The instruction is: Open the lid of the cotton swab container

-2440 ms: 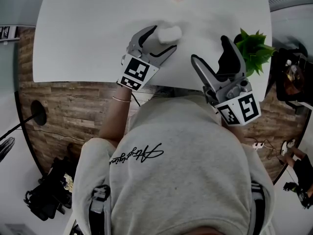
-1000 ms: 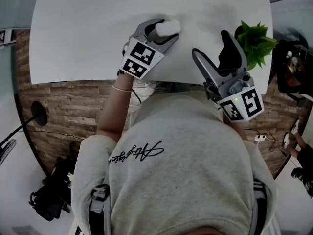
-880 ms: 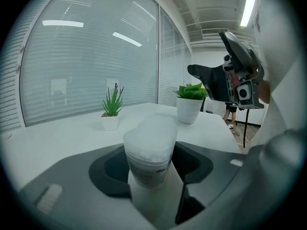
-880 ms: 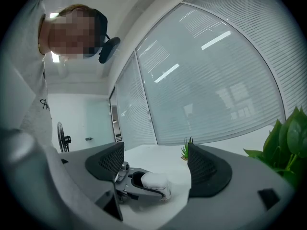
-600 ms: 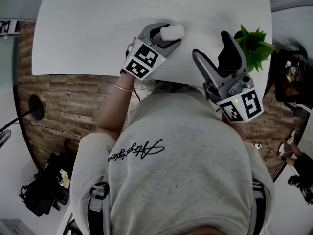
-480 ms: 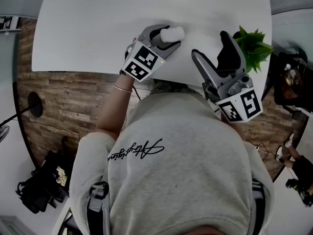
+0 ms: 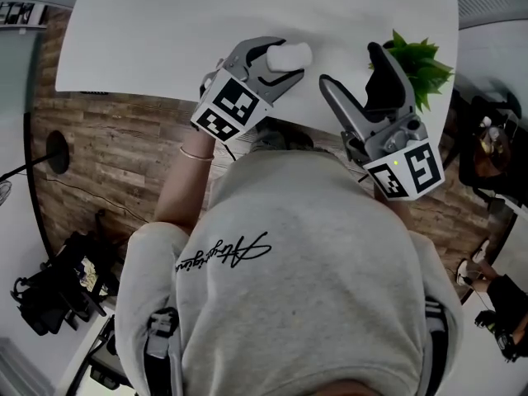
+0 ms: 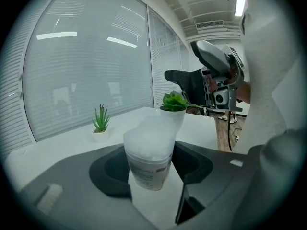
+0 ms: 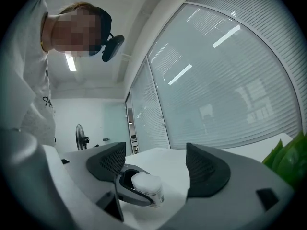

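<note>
Left hand-held gripper [image 7: 290, 59] lifted, clamping cotton swab container [image 7: 285, 54], right hand-held gripper [image 7: 350, 64] spread, empty

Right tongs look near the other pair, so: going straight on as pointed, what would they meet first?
Probably the cotton swab container gripped by the left tongs (depth unclear); the right tongs, empty, have just been closing.

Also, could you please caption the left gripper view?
Left tongs grip the cotton swab container; two potted plants stand behind.
</note>
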A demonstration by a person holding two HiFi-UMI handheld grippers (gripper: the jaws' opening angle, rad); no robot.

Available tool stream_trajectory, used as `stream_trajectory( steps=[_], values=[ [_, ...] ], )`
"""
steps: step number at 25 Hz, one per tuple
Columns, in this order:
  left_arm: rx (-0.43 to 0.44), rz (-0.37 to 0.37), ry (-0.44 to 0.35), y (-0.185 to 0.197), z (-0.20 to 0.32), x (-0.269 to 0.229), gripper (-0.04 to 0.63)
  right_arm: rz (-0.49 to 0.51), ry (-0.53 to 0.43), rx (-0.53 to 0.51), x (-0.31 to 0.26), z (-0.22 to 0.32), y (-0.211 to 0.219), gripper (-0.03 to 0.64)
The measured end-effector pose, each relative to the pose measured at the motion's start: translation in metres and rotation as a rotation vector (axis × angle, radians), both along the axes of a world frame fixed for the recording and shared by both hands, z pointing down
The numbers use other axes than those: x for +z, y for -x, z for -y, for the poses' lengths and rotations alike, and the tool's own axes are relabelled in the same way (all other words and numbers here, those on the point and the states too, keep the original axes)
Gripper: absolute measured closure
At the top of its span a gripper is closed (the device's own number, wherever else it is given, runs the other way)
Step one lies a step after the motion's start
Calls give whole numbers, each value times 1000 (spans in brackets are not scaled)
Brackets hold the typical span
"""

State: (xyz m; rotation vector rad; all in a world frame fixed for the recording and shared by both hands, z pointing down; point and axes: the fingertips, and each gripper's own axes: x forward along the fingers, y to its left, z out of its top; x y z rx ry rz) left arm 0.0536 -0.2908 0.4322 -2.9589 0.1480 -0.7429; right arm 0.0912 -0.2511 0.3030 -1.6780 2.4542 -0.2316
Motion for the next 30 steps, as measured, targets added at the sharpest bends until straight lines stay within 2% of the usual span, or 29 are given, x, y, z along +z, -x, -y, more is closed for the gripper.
stream_trajectory(
  steps=[2, 7, 12, 17, 25, 30],
  values=[
    [1, 12, -7, 1, -8, -7, 347, -8, -9, -24, -3, -6, 0, 242],
    [-10, -12, 3, 1, -28, -31, 347, -42, -33, -116, -11, -20, 9, 269],
    [-5, -6, -1, -2, -48, -48, 347, -124, -59, -219, -20, -33, 19, 282],
    [6, -33, 20, -9, -68, -66, 347, -229, -81, -345, -23, -47, 35, 312],
    [24, -41, 12, -18, -96, -83, 347, -395, -97, -488, -21, -64, 38, 313],
    [20, -48, 13, -19, -111, -90, 347, -563, -125, -633, -16, -81, 53, 318]
  ],
)
